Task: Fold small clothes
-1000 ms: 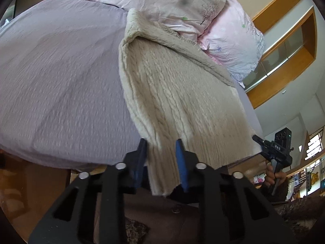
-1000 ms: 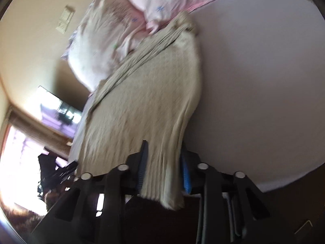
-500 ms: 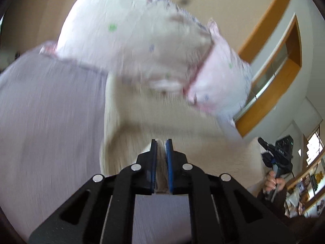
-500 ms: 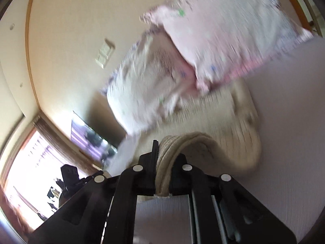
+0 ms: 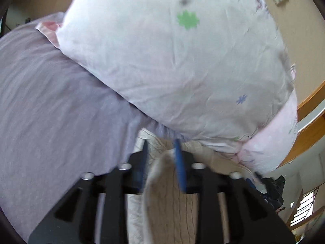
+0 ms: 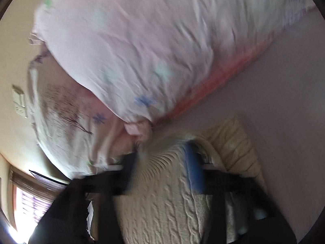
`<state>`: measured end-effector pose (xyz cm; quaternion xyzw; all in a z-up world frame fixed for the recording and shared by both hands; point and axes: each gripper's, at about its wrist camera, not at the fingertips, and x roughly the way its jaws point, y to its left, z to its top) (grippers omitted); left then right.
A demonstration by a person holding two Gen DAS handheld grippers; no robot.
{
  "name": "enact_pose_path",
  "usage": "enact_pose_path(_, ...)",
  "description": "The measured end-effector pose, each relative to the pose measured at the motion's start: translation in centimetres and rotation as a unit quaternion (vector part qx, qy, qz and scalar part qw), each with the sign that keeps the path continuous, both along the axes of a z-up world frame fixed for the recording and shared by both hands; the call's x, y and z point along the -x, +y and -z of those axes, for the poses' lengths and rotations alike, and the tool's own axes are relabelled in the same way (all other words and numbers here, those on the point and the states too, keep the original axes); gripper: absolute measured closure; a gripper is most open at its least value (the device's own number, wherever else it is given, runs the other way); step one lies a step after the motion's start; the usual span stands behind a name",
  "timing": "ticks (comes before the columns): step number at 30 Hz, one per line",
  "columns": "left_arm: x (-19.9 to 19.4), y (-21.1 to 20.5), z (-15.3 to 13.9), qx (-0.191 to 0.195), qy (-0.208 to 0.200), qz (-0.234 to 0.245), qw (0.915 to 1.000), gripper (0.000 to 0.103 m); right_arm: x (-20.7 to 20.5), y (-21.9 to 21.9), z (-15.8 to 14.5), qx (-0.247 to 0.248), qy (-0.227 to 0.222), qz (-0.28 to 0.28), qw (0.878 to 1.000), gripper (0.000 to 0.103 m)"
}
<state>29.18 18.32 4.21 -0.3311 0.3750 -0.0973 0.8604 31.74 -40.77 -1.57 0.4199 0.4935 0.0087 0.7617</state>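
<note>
A cream cable-knit sweater [image 5: 168, 199] lies on the lilac bed sheet [image 5: 50, 111], its near end folded over toward the pillows. My left gripper [image 5: 161, 148] is open, and the sweater's folded edge lies loose between its blue pads just below a pillow. In the right wrist view the sweater [image 6: 162, 207] fills the space between the fingers. My right gripper [image 6: 160, 152] is open too, with the ribbed hem resting between the pads; this view is blurred.
Two pale pink flowered pillows [image 5: 172, 65] lie at the head of the bed, close in front of both grippers; they also show in the right wrist view [image 6: 132, 46]. A beige wall with a light switch [image 6: 19, 103] stands behind. A wooden window frame [image 5: 308, 126] is at the right.
Both grippers carried the sweater's hem from the bed's near edge up to the pillows, folding it over. Both were shut on the hem half a second ago and have now opened.
</note>
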Motion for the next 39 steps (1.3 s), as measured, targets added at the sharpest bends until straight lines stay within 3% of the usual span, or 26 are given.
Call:
enact_pose_path(1,0.7,0.5,-0.3,0.001,-0.004,-0.002,1.0000,0.051,0.7,-0.2,-1.2,0.017,-0.026,0.007,0.999,0.006)
enact_pose_path(3,1.9,1.1,-0.4,0.007,-0.004,0.007,0.9999,0.038,2.1,-0.3,-3.3,0.023,-0.072,0.002,0.997,0.006)
enact_pose_path(5,3.1,1.0,-0.2,0.011,0.007,0.024,0.9996,0.033,3.3,-0.1,-4.1,0.023,-0.078,-0.012,0.997,0.006)
enact_pose_path(9,5.0,0.2,1.4,0.016,0.043,0.047,0.9978,0.031,6.2,-0.3,-4.6,0.043,-0.108,-0.020,0.993,0.006)
enact_pose_path(12,4.9,-1.1,2.9,0.015,0.066,0.059,0.9960,0.031,6.7,-0.8,-3.6,0.046,-0.106,-0.010,0.993,0.006)
enact_pose_path(14,4.9,-1.5,2.8,0.001,0.057,0.059,0.9966,0.031,6.8,-1.2,-3.0,0.030,-0.103,-0.007,0.994,0.006)
enact_pose_path(16,4.6,-2.3,3.0,0.009,0.059,0.062,0.9963,0.038,6.8,-1.4,-3.1,0.029,-0.111,-0.004,0.993,0.006)
enact_pose_path(18,4.2,-2.9,4.2,0.034,0.078,0.056,0.9948,0.081,7.1,-1.9,-3.1,0.025,-0.119,0.001,0.993,0.006)
enact_pose_path(20,4.1,-2.7,5.1,0.066,0.081,0.047,0.9934,0.084,7.3,-2.2,-3.0,0.016,-0.119,0.003,0.993,0.006)
enact_pose_path(22,4.0,-2.1,5.5,0.124,0.081,0.041,0.9881,0.087,7.2,-2.4,-2.9,0.005,-0.116,0.001,0.993,0.006)
enact_pose_path(24,4.2,-1.6,5.0,0.193,0.059,0.044,0.9785,0.088,7.3,-2.6,-3.1,0.001,-0.119,0.000,0.993,0.006)
enact_pose_path(25,4.2,-2.0,4.0,0.207,0.044,0.048,0.9761,0.089,7.3,-2.7,-3.4,0.000,-0.123,0.000,0.992,0.006)
enact_pose_path(29,3.4,-7.2,-1.5,0.232,-0.025,0.106,0.9668,0.089,7.6,-3.7,-5.0,-0.001,-0.141,0.010,0.990,0.006)
enact_pose_path(33,0.7,-18.7,-5.7,0.242,-0.062,0.211,0.9451,0.089,8.0,-5.1,-6.3,0.011,-0.151,0.021,0.988,0.006)
enact_pose_path(35,-1.1,-25.7,-5.7,0.237,-0.056,0.261,0.9343,0.089,8.1,-5.8,-6.8,0.023,-0.152,0.024,0.988,0.006)
enact_pose_path(39,-3.8,-36.9,-2.2,0.182,0.023,0.317,0.9303,0.082,7.8,-7.4,-6.7,0.054,-0.132,0.019,0.990,0.006)
